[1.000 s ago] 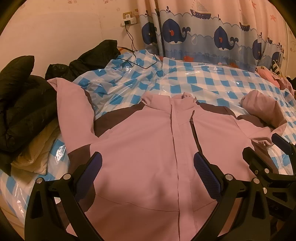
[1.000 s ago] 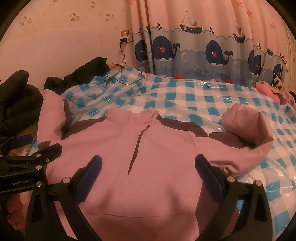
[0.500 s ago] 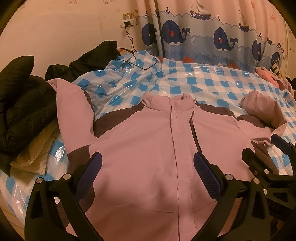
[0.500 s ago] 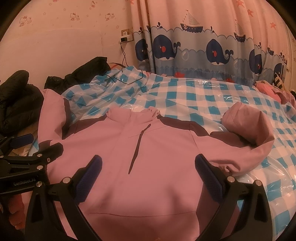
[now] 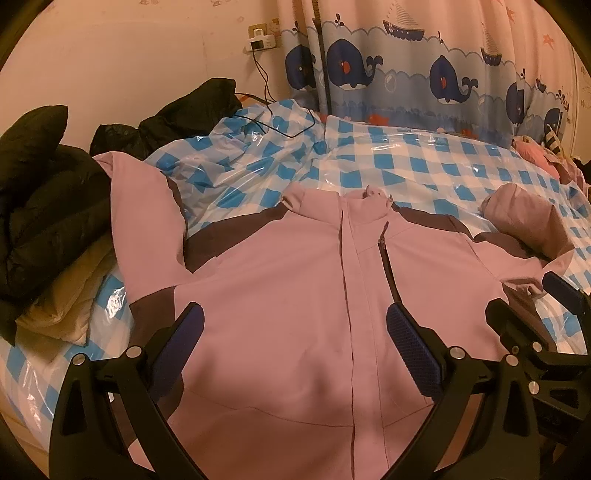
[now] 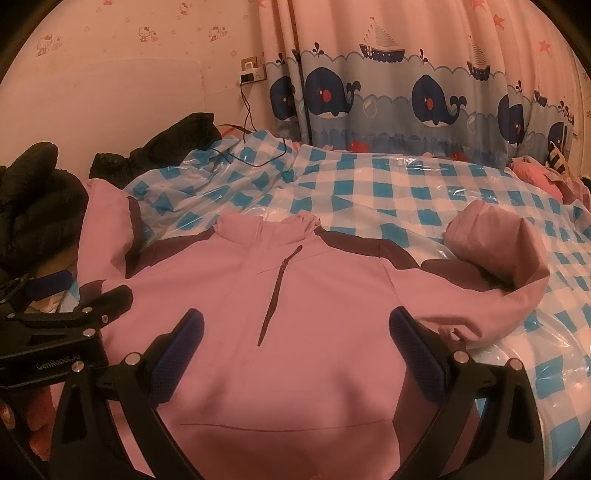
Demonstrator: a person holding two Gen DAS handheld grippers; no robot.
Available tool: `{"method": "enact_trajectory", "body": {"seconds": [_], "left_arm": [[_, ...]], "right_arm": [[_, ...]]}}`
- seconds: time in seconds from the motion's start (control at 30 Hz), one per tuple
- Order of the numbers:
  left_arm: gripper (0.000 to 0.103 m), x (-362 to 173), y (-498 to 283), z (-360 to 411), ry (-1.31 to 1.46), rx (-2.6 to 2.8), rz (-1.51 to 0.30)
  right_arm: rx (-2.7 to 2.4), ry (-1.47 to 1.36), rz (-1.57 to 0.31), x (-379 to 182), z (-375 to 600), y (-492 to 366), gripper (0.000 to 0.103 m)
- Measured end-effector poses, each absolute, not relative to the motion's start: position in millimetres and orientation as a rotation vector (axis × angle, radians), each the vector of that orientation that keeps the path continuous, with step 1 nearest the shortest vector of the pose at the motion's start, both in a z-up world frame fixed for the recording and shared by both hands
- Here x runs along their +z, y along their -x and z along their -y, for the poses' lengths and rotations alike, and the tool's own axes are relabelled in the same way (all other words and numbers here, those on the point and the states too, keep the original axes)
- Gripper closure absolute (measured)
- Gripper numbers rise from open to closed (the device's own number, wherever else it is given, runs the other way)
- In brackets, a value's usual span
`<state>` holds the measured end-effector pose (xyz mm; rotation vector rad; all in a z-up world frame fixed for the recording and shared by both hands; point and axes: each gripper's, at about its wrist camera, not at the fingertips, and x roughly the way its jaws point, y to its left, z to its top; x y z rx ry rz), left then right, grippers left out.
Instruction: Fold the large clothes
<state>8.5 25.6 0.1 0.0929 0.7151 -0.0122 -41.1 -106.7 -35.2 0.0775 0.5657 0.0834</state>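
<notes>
I am hovering both jaws wide and empty over the soft, probably slippery jacket point(image 5: 295, 295), eyeing its right sleeve point(image 6: 491, 258).

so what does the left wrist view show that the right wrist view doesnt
Only the left wrist view shows the cream bedding under the black coats, and the right gripper at its right edge. Only the right wrist view shows the cartoon stickers on the wall, a hand at lower left, and the left gripper. Both show the pink jacket spread front-up on the blue checked cover, its chest zip, the black coats, the whale curtain and the wall socket. Both grippers are open over the jacket.
</notes>
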Motion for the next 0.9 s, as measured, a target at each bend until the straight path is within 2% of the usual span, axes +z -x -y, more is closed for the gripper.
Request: {"method": "enact_trajectory", "body": {"seconds": [0.9], "left_arm": [[0.008,-11,-7,-12,-0.118,-0.004,-0.724]], "right_arm": [[0.090,-0.104,-0.582,-33,113,40,0.007]]}}
